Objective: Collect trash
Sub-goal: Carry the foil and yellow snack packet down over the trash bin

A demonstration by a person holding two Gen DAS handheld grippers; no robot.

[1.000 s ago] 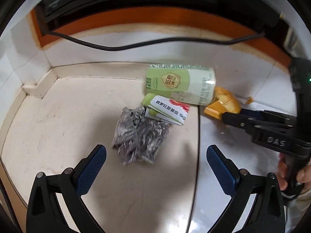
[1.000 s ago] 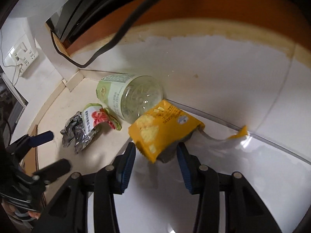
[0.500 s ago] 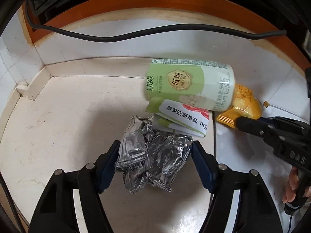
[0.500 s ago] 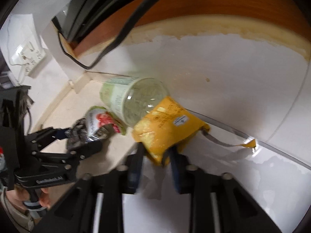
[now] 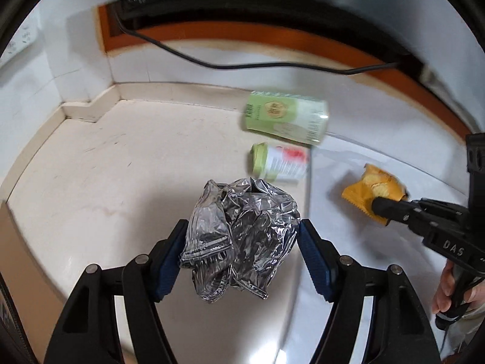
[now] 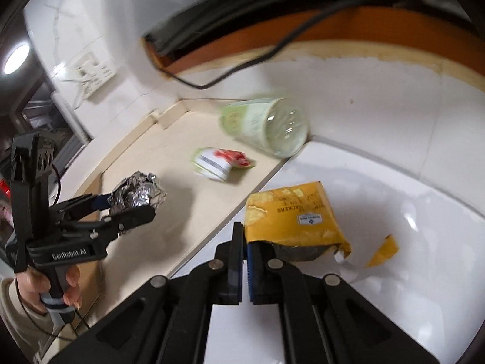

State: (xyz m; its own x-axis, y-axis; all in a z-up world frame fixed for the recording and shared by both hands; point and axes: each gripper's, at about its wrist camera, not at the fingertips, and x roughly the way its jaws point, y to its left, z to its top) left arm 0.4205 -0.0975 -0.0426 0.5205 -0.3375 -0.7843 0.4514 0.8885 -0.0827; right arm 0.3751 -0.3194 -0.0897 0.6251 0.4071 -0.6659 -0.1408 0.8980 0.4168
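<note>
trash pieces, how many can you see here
4: crumpled foil wrapper in the left gripper, yellow snack bag in the right gripper, green-label bottle and folded red-and-green packet on the floor.

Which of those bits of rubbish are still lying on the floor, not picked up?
The green-labelled bottle and the small red-and-white packet. The crumpled foil wrapper and yellow snack bag are each clamped between fingers.

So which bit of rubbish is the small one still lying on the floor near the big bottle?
Start at the corner where the cream floor meets the white wall, and find the large green-labelled clear plastic bottle lying on its side. Just in front of it lies a small folded white and green packet with a red picture. Unlike the crumpled silver foil wrapper and yellow snack bag, nothing grips it.
</note>
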